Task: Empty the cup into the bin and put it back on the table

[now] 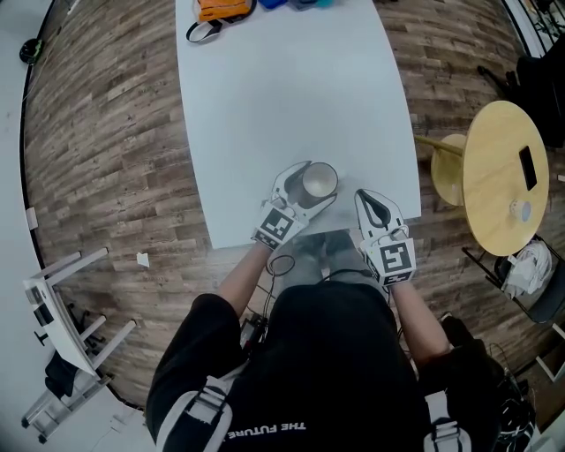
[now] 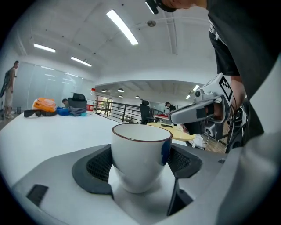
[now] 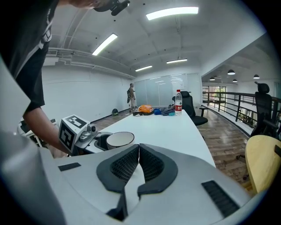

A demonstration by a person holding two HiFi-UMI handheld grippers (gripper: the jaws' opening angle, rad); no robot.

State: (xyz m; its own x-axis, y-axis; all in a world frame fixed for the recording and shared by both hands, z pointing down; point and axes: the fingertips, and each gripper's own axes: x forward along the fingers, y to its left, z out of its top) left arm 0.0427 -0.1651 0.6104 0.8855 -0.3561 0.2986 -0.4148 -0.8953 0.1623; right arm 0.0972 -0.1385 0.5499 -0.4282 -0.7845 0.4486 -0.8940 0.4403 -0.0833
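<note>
Now the left gripper [image 1: 318, 183] pinches the upright white cup [image 2: 140, 154], lower centre, at the table [image 1: 265, 106] edge; the right gripper [image 1: 366, 199], just right, has its jaws pressed together, empty.

Bright, even glow from ceiling strips [image 2: 123, 27] — sharp, fisheye-bent edges.

Open-plan office: ceiling strip lights [image 3: 172, 13] glowing overhead, long white table [image 1: 282, 97] standing on wood-plank flooring [image 1: 115, 132], black office chair [image 3: 192, 110] sitting beside it, glass partition [image 3: 162, 90] closing the far end, railing [image 3: 226, 107] running alongside.
</note>
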